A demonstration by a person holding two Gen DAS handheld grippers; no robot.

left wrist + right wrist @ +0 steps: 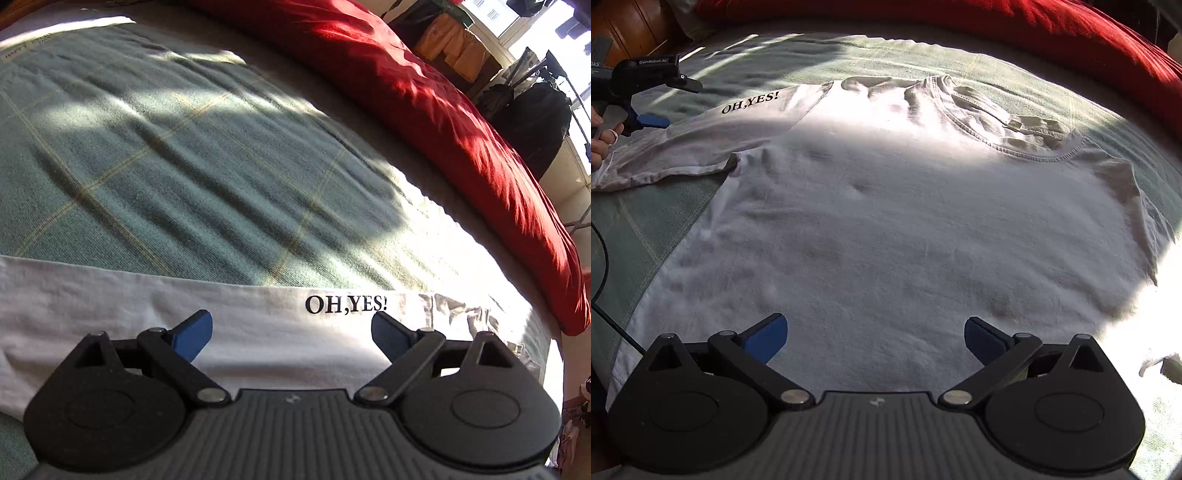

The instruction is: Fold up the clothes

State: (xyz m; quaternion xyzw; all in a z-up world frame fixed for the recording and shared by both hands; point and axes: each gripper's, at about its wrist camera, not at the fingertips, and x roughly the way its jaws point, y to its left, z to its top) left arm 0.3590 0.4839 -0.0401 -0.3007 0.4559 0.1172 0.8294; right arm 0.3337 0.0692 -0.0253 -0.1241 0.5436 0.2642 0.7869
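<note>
The white tee lies spread flat, collar away from me, on the green checked blanket, w/ the "OH,YES!" sleeve stretched out to the tee's left; I'd say it's laid open like that so the sides can fold inward. My left gripper hovers over that sleeve, jaws wide, holding nothing; my right gripper sits near the tee's hem, also wide open & empty. Only the right view shows the whole tee; the left view shows just the sleeve, plus the red duvet beyond the tee.

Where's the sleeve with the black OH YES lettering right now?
In the right wrist view, the white cotton T-shirt's lettered sleeve lies outstretched at left on the green checked blanket, beside the open left claw.
</note>
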